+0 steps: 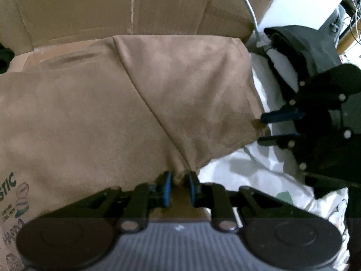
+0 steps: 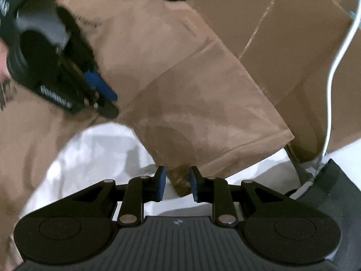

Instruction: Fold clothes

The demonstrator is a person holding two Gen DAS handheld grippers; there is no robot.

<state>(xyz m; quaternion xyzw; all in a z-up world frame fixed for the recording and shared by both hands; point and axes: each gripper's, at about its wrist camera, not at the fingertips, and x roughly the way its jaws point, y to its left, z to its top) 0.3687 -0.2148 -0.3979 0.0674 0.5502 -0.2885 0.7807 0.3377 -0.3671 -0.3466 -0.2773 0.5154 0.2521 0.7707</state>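
You are looking down on a tan T-shirt (image 1: 94, 103) spread across a white sheet (image 1: 248, 171). One sleeve (image 1: 191, 94) is folded over the shirt's body, making a diagonal crease. A printed graphic (image 1: 15, 201) with dark lettering shows at the shirt's lower left in the left wrist view.

Your left gripper (image 1: 179, 186) points steeply down at the shirt's edge. Its blue pads (image 1: 167, 187) stand close together with a pinch of tan fabric gathered between them; they appear to press on it.

Your right gripper (image 2: 177, 184) sits at the sleeve's hem corner (image 2: 180, 180). Its blue pads (image 2: 161, 185) stand a little apart, the corner of the hem lies between them, and gaps show on both sides of the cloth, so they do not clamp it. From the left wrist view, the right gripper (image 1: 265, 127) appears at the right, its fingers on either side of the sleeve's edge.

Behind the shirt stands an open cardboard box (image 2: 282, 45), its flaps spread. You cannot tell what is inside it. A white cable (image 2: 336, 67) hangs beside the box. A pile of dark clothes (image 1: 304, 45) lies on the sheet to the right of the shirt, apart from it.
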